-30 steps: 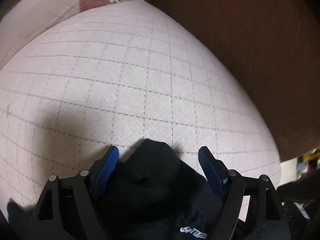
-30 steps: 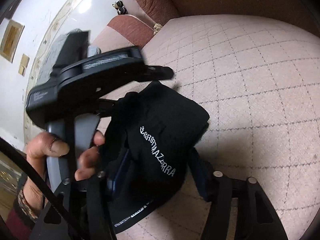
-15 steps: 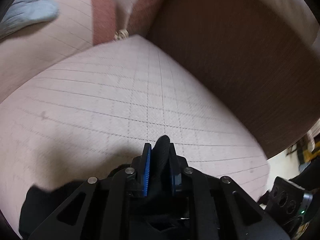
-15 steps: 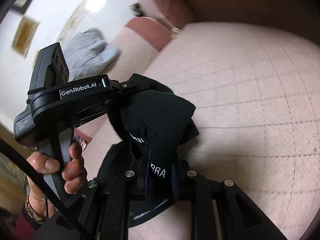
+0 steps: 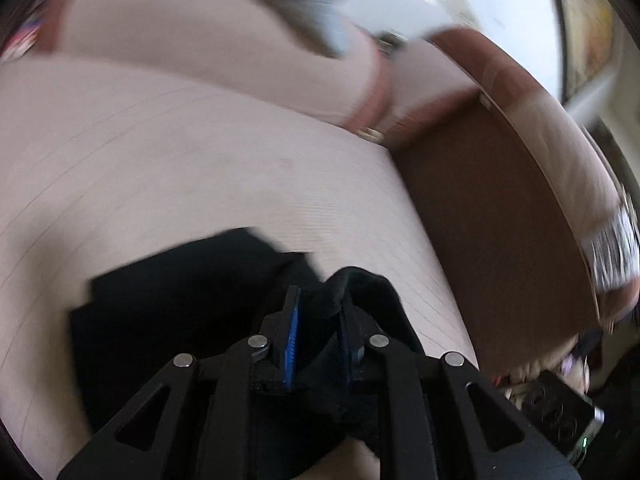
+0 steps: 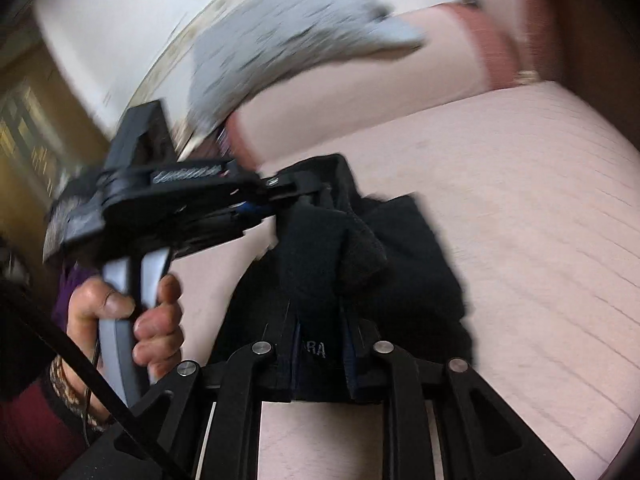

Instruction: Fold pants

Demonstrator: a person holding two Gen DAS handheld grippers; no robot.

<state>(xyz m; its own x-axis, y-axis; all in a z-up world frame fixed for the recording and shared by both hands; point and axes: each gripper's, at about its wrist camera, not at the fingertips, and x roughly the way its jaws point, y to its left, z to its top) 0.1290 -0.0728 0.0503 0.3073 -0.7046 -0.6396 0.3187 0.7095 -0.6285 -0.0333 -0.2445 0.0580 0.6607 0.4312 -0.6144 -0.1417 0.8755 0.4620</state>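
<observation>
The black pants (image 5: 180, 300) hang in a bunch over the pink checked sofa seat (image 5: 200, 160). My left gripper (image 5: 318, 316) is shut on a fold of the pants' edge. In the right wrist view my right gripper (image 6: 320, 320) is shut on another part of the black pants (image 6: 400, 248), near white lettering. The left gripper (image 6: 296, 196) shows there too, held by a hand at the left, pinching the pants' upper edge. The cloth below both grippers drapes toward the seat. Both views are motion-blurred.
A brown sofa backrest (image 5: 500, 220) rises at the right. A pink armrest (image 6: 360, 92) with a grey cloth (image 6: 288, 36) on it lies beyond the seat (image 6: 520, 200). A white wall and window lie behind.
Both grippers went from open to shut on the pants, then lifted and swung with them. More of the black cloth now hangs spread over the seat.
</observation>
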